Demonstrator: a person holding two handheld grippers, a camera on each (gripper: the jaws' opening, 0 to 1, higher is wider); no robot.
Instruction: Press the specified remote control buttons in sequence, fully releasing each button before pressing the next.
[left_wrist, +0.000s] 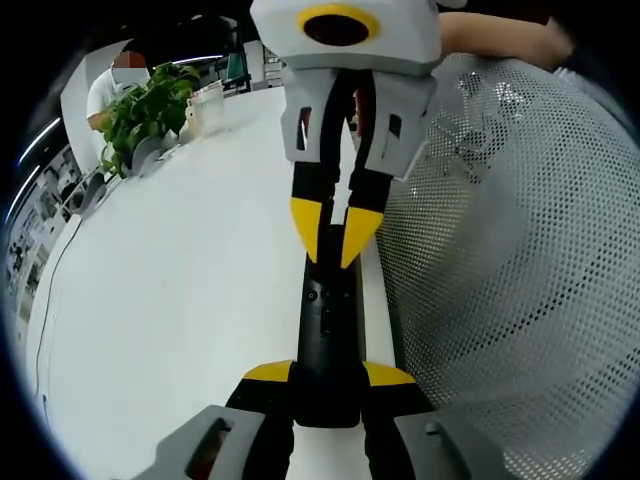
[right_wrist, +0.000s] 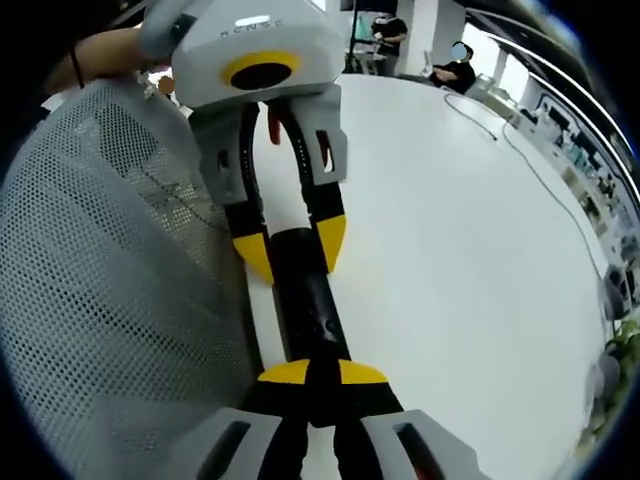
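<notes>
Two hand-held grippers on one black remote (left_wrist: 328, 335).

Left gripper view:
- At 10 o'clock: a leafy potted plant (left_wrist: 148, 105), well off, then white tabletop (left_wrist: 180, 300) across the left half.
- At 6 o'clock: the left hand-held gripper (left_wrist: 330, 374), closed on the near end of the remote, yellow tips flat against both its sides.
- Straight up toward 12 o'clock: the right hand-held gripper (left_wrist: 335, 235), reaching in from the top, drawn narrow with tips nearly meeting, holding nothing, touching the remote's far end. Reads as a press in hand or just about to start; no telling of any button actually down.
- At 3 o'clock: a grey mesh chair back (left_wrist: 520, 270), just beside the remote.

Right gripper view:
- Same chair back at 9 o'clock.
- Remote from 6 o'clock up the centre, along the tabletop's edge.
- Thin cable (right_wrist: 530, 170) out toward 2 o'clock.
- Cannot tell between lying on the tabletop and hanging just above it.

Risks, as a judgement:
- Catching two small buttons at once, or skating off the wanted one, with tips this blunt.
- Levering the remote round in the left clamp by pushing on its far, unsupported end.
- Losing it off the edge, down beside the chair, after such a slip.
- Spoiling the sequence by lifting too little between presses.
</notes>
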